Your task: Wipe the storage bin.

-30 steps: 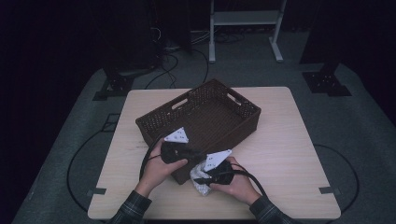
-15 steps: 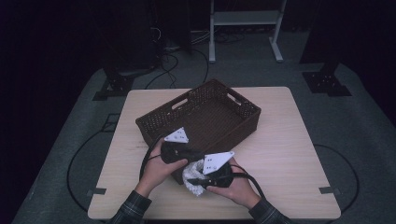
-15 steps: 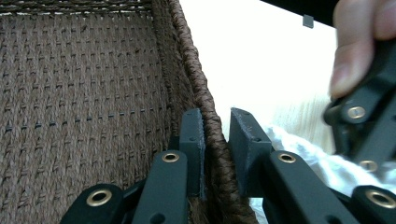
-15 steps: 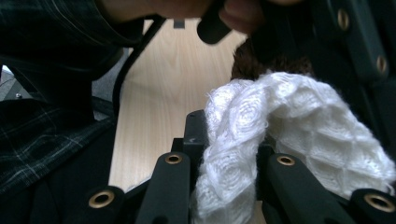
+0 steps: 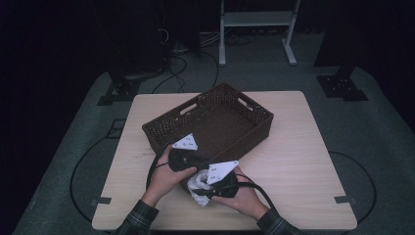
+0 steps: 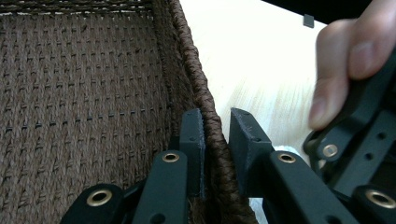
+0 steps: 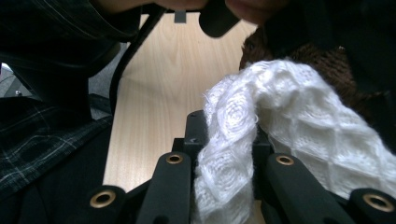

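Note:
A dark brown woven basket (image 5: 215, 122) lies at an angle in the middle of the wooden table (image 5: 293, 147). My left gripper (image 5: 195, 160) is shut on the basket's near rim. The left gripper view shows its jaws (image 6: 217, 135) pinching the braided rim (image 6: 205, 112), one inside the wall and one outside. My right gripper (image 5: 205, 188) sits just in front of the basket, shut on a white knitted cloth (image 5: 198, 187). In the right gripper view the cloth (image 7: 289, 116) bunches up between the jaws (image 7: 224, 135) and drapes to the right.
The basket's inside (image 6: 84, 93) holds nothing where it shows. The right hand's fingers (image 6: 345, 56) are close beside the left gripper. A plaid sleeve (image 7: 46, 135) lies near the table's front edge. A white metal stand (image 5: 254, 19) and cables (image 5: 181, 63) are on the floor behind.
The right gripper has shifted a little with the white cloth, slightly up and toward the left hand. The left gripper has stayed on the basket rim.

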The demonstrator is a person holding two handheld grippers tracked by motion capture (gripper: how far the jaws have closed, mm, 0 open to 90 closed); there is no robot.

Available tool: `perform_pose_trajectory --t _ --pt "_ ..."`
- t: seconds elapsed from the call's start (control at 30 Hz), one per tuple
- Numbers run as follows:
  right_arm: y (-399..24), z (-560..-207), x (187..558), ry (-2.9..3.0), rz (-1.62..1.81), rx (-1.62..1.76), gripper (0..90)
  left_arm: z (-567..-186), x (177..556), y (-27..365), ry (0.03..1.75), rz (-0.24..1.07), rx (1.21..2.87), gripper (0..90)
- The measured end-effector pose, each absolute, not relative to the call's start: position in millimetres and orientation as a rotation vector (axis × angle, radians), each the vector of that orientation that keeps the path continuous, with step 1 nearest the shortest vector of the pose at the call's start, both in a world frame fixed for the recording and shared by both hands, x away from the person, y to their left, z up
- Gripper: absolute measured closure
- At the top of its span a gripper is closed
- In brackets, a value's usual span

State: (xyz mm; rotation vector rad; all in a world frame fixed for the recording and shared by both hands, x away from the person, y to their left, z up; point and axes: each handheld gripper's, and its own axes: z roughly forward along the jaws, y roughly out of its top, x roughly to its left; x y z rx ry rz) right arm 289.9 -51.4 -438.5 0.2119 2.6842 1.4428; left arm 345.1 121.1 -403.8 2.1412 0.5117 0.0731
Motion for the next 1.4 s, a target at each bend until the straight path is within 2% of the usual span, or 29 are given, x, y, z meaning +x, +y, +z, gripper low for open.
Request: perform_pose_trajectory --t 0.53,0.7,1.1,1.4 --pt "-42.4 -471.1 295.5 2.78 1.341 0.248 77.6 -403.7 345.1 121.1 0.511 0.075 2.143 75.0" --pt "-45.9 -470.4 294.1 2.784 1.322 0.252 77.5 -403.5 345.2 121.3 0.511 0.074 2.145 75.0" --pt "-83.9 -456.6 293.1 2.711 1.304 0.327 78.0 -403.6 345.2 121.4 0.51 0.074 2.144 75.0" --pt "-136.5 -450.4 297.2 2.62 1.279 0.507 77.9 -403.4 345.0 121.4 0.508 0.078 2.145 74.8"
